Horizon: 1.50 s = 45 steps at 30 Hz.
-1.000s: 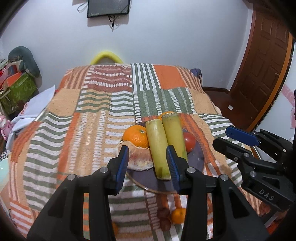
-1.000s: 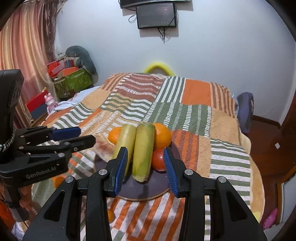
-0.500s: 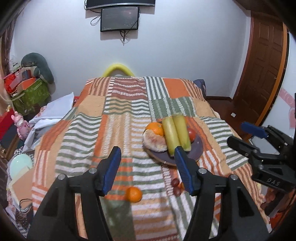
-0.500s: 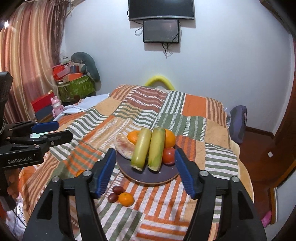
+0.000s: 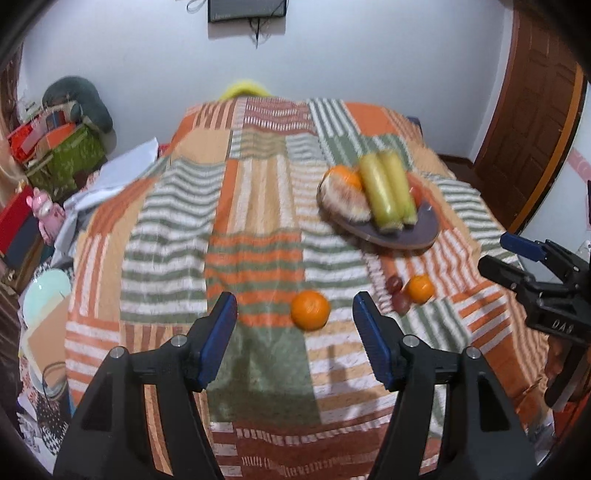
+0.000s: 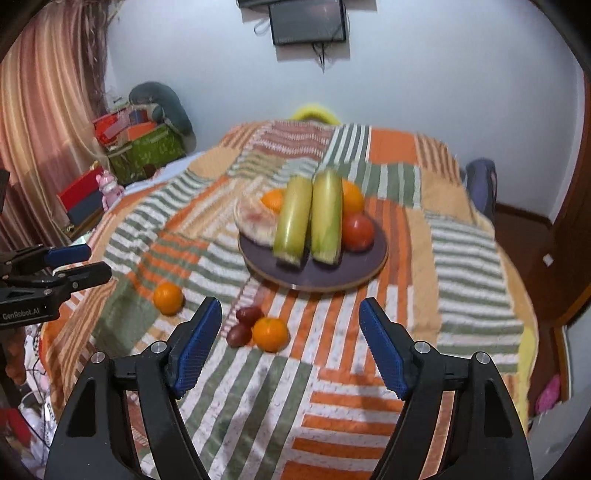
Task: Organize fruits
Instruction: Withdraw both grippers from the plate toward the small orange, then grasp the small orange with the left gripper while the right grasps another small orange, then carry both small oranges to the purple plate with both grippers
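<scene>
A dark round plate (image 6: 314, 275) is sitting on the bed's striped patchwork blanket (image 6: 469, 254), carrying two yellow-green corn-like cobs (image 6: 308, 221) lying side by side, an orange (image 6: 351, 195) behind them, a red tomato (image 6: 357, 232) at their 3 o'clock, and a pale cut fruit piece (image 6: 255, 221) at their 9 o'clock with another orange behind it. The plate's contents are looking blurred in the left wrist view.

Off the plate, three kinds of loose fruit are lying on the blanket. A small orange (image 6: 270, 334) is resting at roughly the plate's 7 o'clock in the right wrist view, touching two dark red plum-like fruits (image 6: 244, 325) at its 9 o'clock. A second loose orange (image 6: 168, 298) is lying apart from that group, farther toward 9 o'clock; in the left wrist view it (image 5: 310, 309) is showing between the blue pads.

The left hand-held gripper (image 5: 295, 332) is hanging above the blanket with its jaws spread wide, gripping nothing. The right hand-held gripper (image 6: 290, 334) is likewise gaping wide and carrying nothing, with the small orange and the plums appearing between its pads.

Beyond the bed, a dark screen (image 6: 308, 22) is hanging on the white wall at 12 o'clock, and a brown wooden door (image 5: 532, 122) is standing at 2 o'clock in the left wrist view.
</scene>
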Motion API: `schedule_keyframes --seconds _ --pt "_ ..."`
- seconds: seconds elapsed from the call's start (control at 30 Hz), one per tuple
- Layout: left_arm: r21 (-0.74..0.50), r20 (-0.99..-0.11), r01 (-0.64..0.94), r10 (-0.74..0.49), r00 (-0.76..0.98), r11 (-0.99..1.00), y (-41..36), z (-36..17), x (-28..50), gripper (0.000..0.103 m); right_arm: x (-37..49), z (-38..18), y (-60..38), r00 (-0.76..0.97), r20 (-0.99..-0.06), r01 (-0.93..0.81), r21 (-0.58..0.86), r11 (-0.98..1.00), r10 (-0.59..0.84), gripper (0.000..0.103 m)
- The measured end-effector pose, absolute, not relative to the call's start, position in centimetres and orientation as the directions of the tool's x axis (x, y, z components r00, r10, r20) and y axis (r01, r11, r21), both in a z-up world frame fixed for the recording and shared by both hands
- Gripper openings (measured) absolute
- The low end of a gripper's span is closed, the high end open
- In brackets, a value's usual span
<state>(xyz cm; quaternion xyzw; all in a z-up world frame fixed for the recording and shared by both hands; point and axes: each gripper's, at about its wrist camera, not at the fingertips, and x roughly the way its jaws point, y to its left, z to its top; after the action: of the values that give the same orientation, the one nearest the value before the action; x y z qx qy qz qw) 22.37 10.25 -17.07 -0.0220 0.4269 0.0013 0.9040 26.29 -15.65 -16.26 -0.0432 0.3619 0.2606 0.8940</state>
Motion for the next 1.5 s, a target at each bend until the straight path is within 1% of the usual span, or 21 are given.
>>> schedule_keyframes --seconds 0.17,0.3,0.33,0.4,0.47,0.53,0.63,0.73,0.83,0.9,1.13,1.5 --pt "-0.075 -0.801 -0.014 -0.052 0.596 0.997 10.7 -20.1 23.4 0.065 26.9 -18.2 -15.1 0.569 -0.706 -0.500 0.110 0.859 0.422 0.073" --pt "-0.090 -0.817 0.004 -0.076 0.571 0.996 10.4 -21.9 24.5 0.064 27.5 -19.7 -14.6 0.530 -0.738 -0.510 0.116 0.852 0.417 0.063" --pt "-0.095 -0.820 0.009 -0.083 0.566 0.995 10.3 -22.4 24.8 0.063 27.7 -20.1 -14.4 0.517 -0.747 -0.513 0.121 0.850 0.419 0.062" --pt "-0.100 -0.824 0.018 -0.093 0.559 0.995 10.2 -22.9 25.2 0.059 27.9 -20.7 -14.2 0.500 -0.758 -0.518 0.127 0.846 0.420 0.054" --pt "-0.105 -0.827 0.027 -0.102 0.553 0.994 10.1 -23.3 25.6 0.058 28.2 -21.3 -14.0 0.476 -0.771 -0.523 0.139 0.841 0.424 0.050" --pt "-0.108 -0.828 0.032 -0.108 0.550 0.994 10.1 -23.7 26.0 0.056 28.5 -21.9 -13.8 0.457 -0.782 -0.527 0.147 0.837 0.425 0.048" --pt "-0.115 -0.832 0.034 -0.115 0.543 0.993 10.1 -24.4 26.5 0.055 28.8 -22.4 -13.7 0.426 -0.785 -0.536 0.182 0.824 0.451 0.047" --pt "-0.127 -0.840 0.031 -0.124 0.529 0.991 10.1 -25.1 27.1 0.047 28.9 -22.4 -13.4 0.423 -0.785 -0.554 0.171 0.815 0.453 0.047" --pt "-0.130 -0.837 0.024 -0.123 0.533 0.991 10.1 -25.4 27.4 0.042 29.0 -22.6 -13.0 0.408 -0.787 -0.571 0.176 0.802 0.463 0.039" --pt "-0.137 -0.834 0.028 -0.131 0.536 0.990 9.9 -25.4 27.4 0.037 29.1 -22.7 -12.9 0.396 -0.788 -0.581 0.184 0.793 0.472 0.033" --pt "-0.137 -0.827 0.030 -0.131 0.547 0.990 9.7 -24.6 26.8 0.037 28.9 -22.2 -12.6 0.406 -0.780 -0.588 0.176 0.789 0.477 0.031" --pt "-0.115 -0.777 0.057 -0.125 0.617 0.992 8.2 -20.2 25.7 0.037 28.4 -19.1 -14.4 0.492 -0.722 -0.559 0.167 0.812 0.487 0.031"
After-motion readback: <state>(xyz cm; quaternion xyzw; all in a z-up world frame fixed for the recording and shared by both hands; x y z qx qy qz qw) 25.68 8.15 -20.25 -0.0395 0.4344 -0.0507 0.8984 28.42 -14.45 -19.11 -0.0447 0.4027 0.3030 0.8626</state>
